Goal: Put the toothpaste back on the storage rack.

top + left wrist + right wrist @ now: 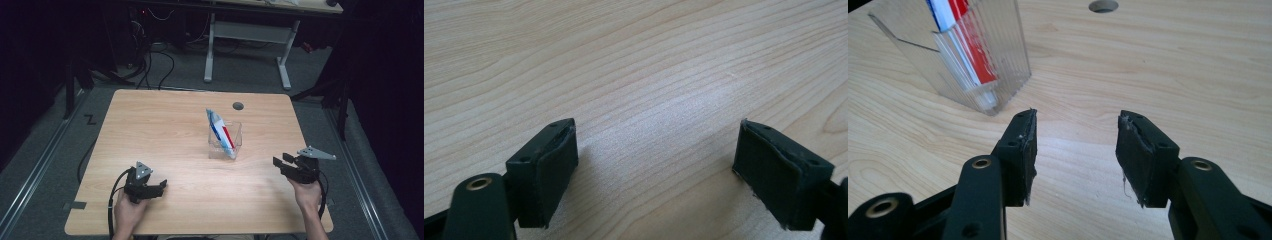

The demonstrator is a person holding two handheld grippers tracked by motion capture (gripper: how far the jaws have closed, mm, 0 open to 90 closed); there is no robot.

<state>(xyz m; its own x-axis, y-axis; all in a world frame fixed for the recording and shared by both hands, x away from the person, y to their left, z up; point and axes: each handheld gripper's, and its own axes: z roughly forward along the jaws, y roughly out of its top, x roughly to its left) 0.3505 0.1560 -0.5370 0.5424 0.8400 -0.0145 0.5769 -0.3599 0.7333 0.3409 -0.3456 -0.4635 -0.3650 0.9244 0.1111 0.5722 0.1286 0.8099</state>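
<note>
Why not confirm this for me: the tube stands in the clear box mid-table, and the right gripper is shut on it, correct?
Not quite. The tube does stand in the clear box mid-table, but the right gripper is not shut on it: the right gripper view shows its jaws open with bare table between them, apart from the box.

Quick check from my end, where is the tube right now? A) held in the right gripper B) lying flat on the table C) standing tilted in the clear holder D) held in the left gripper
C: the tube leans inside the clear holder at mid-table; both grippers are open and empty.
</note>
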